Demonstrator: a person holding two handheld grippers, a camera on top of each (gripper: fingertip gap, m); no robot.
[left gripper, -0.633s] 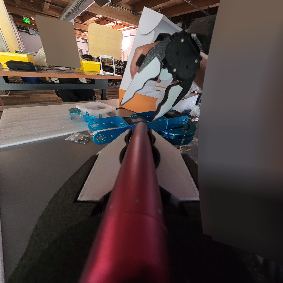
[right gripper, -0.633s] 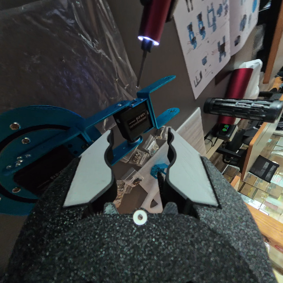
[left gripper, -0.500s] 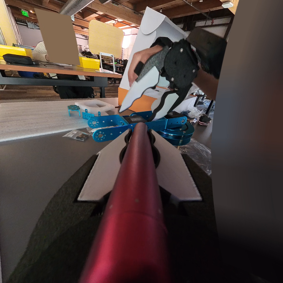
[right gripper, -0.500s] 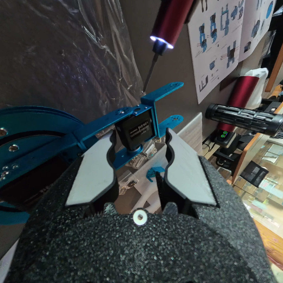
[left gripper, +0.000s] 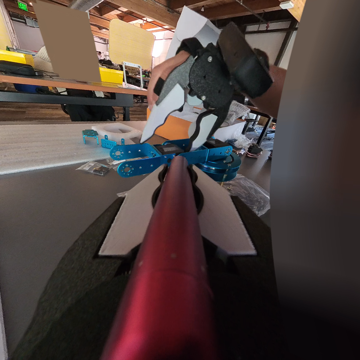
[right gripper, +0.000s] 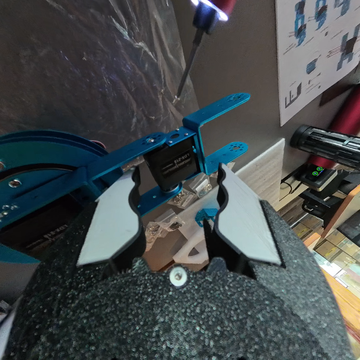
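Observation:
My left gripper (left gripper: 178, 171) is shut on a red electric screwdriver (left gripper: 169, 253) that points along its fingers at a blue metal bracket assembly (left gripper: 148, 157) with a black servo (left gripper: 169, 149) on the dark table. In the right wrist view the screwdriver (right gripper: 210, 11) has its light on, and its thin bit (right gripper: 187, 68) ends just short of the upper blue bracket arm (right gripper: 216, 109). My right gripper (right gripper: 177, 175) is open, its fingers on either side of the black servo (right gripper: 175, 165) without touching it. It also shows in the left wrist view (left gripper: 169, 144), held by a hand above the assembly.
A round blue base (left gripper: 220, 165) joins the brackets. Small bags of screws (left gripper: 95, 168), loose blue brackets (left gripper: 89, 135), a white foam piece (left gripper: 116, 129) and a foam sheet (left gripper: 39, 148) lie at the left. A clear plastic bag (left gripper: 247, 192), an orange-and-white box (left gripper: 175, 124) and instruction sheets (right gripper: 315, 48) are nearby. The tips of one gripper are about 12 cm away from the tips of the other.
The screwdriver has drawn back, so its bit tip now stands off the bracket. My right gripper has shifted closer around the servo and stays open.

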